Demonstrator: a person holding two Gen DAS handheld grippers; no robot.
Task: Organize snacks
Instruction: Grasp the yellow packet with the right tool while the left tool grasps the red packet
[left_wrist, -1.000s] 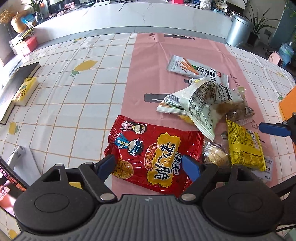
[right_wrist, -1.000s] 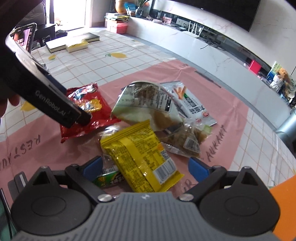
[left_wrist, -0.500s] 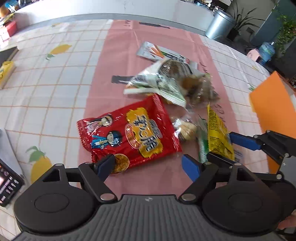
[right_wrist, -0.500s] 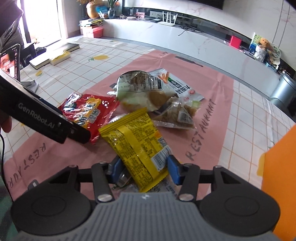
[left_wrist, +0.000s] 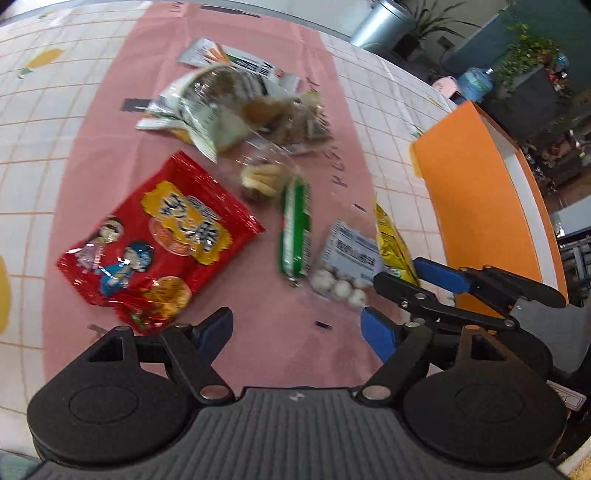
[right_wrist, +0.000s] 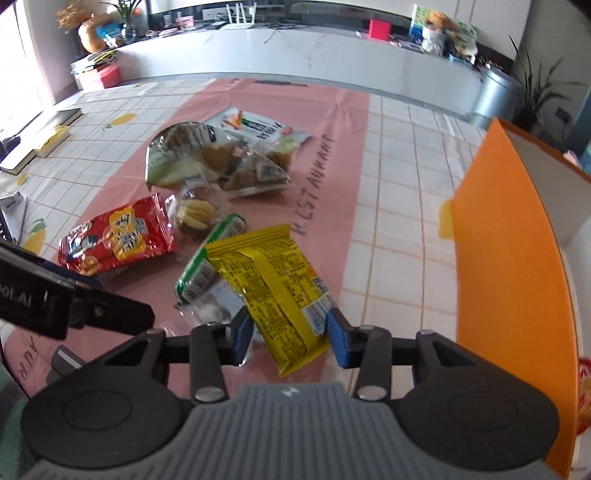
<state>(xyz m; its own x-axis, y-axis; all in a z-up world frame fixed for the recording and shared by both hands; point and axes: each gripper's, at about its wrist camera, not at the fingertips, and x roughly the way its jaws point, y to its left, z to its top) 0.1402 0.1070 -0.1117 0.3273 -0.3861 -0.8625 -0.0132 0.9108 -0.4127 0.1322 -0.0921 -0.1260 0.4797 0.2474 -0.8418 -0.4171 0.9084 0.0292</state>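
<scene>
My right gripper (right_wrist: 290, 338) is shut on a yellow snack packet (right_wrist: 271, 284) and holds it lifted above the pink runner; the packet also shows in the left wrist view (left_wrist: 391, 243). My left gripper (left_wrist: 295, 330) is open and empty, low over the runner. A red snack bag (left_wrist: 155, 243) lies ahead to its left. A green wrapped bar (left_wrist: 294, 229) and a clear bag of white balls (left_wrist: 347, 266) lie ahead of it. A pile of clear and white snack bags (right_wrist: 218, 162) lies further back.
An orange box (right_wrist: 509, 236) with a white inside stands at the right, open at the top. Books (right_wrist: 40, 136) lie at the far left of the checked tablecloth. A metal bin (right_wrist: 495, 96) stands beyond the table.
My right gripper has lifted the yellow packet up and to the right, towards the orange box, uncovering the green bar and the bag of white balls. My left gripper has swung right.
</scene>
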